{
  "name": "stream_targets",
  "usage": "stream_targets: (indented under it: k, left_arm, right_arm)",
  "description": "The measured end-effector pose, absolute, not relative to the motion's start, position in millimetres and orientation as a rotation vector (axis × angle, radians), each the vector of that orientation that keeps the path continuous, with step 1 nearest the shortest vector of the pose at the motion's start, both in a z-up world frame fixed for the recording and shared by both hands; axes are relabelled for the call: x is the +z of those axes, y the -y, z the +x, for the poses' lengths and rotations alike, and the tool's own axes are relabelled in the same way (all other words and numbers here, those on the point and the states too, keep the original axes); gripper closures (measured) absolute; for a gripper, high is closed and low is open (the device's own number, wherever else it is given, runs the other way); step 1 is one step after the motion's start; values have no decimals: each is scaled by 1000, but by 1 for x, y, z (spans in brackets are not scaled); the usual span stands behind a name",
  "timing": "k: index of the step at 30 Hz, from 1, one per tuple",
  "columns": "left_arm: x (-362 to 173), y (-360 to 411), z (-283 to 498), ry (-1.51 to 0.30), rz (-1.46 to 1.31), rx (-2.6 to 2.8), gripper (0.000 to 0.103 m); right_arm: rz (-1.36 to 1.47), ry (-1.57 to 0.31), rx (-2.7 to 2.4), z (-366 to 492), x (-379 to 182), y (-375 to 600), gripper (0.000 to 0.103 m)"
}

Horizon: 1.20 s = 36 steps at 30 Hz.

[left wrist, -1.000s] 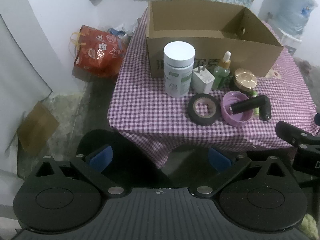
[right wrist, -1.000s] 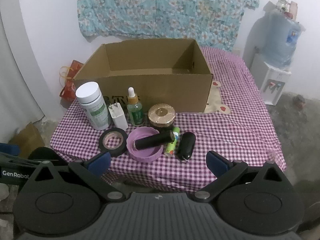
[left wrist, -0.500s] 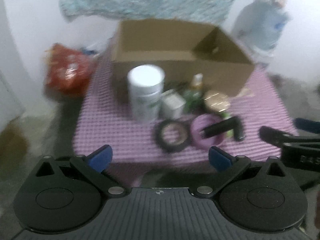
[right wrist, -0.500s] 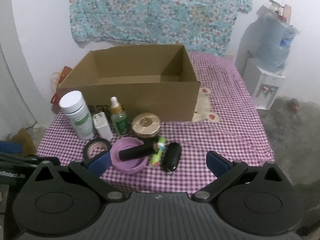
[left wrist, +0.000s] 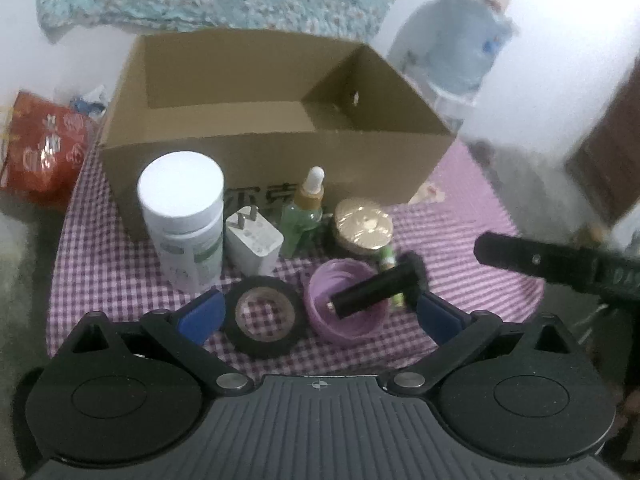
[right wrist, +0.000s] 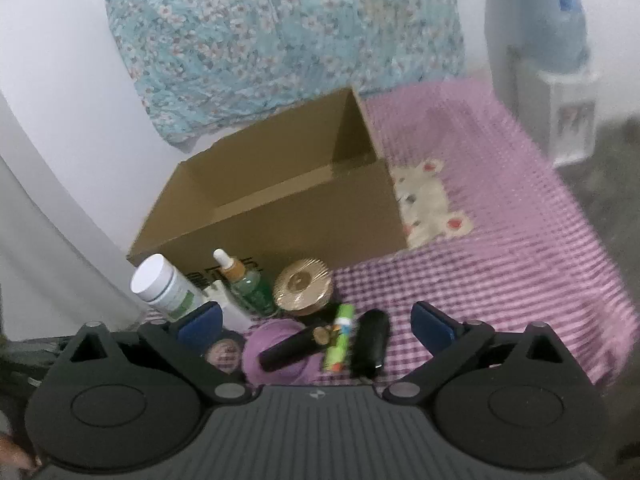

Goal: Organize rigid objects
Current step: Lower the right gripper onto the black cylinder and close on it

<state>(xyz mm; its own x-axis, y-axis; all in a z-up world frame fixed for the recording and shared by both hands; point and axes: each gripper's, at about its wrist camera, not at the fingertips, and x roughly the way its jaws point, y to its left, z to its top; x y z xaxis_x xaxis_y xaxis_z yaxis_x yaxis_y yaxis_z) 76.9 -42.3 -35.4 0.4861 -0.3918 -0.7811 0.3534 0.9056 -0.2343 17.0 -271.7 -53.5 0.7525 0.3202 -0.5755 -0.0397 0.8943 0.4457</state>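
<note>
An open cardboard box (left wrist: 276, 144) (right wrist: 280, 208) stands on the purple checked table (left wrist: 460, 224). In front of it sit a white bottle (left wrist: 182, 216) (right wrist: 164, 284), a white charger plug (left wrist: 254, 244), a green dropper bottle (left wrist: 306, 212) (right wrist: 244, 280), a gold-lidded jar (left wrist: 363, 226) (right wrist: 302, 286), a black tape roll (left wrist: 262, 318), a purple bowl (left wrist: 340, 308) with a black cylinder (left wrist: 374, 288) (right wrist: 292, 346) across it, a green tube (right wrist: 340, 336) and a black oblong object (right wrist: 370, 342). My left gripper (left wrist: 320, 314) is open over the tape and bowl. My right gripper (right wrist: 316, 322) is open above the bowl, tube and black object.
A red bag (left wrist: 38, 148) lies on the floor at the left. A water dispenser (right wrist: 548, 56) stands at the right. A floral cloth (right wrist: 280, 28) hangs on the wall behind the box. The right gripper's body (left wrist: 560, 260) shows at the right in the left wrist view.
Both grippers have moved forward and down toward the row of objects. The right wrist view has swung, so the box now sits at an angle. Both stay open.
</note>
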Motion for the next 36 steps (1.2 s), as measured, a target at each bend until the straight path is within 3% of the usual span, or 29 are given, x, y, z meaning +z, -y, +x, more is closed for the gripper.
stream_targets:
  k: [3, 7, 13, 21, 36]
  left_arm:
    - [-42, 54, 77, -930, 61, -459, 1]
    - [-48, 73, 72, -876, 199, -499, 4]
    - [-62, 100, 74, -862, 357, -533, 26]
    - [-74, 110, 85, -924, 312, -590, 47]
    - [-84, 114, 106, -1005, 177, -636, 62]
  right_arm:
    - [479, -729, 246, 28, -65, 273, 7]
    - [532, -774, 281, 40, -78, 273, 22]
    - [583, -812, 297, 52, -94, 274, 36]
    - [614, -839, 299, 63, -105, 276, 50]
    - [676, -877, 303, 77, -125, 276, 71]
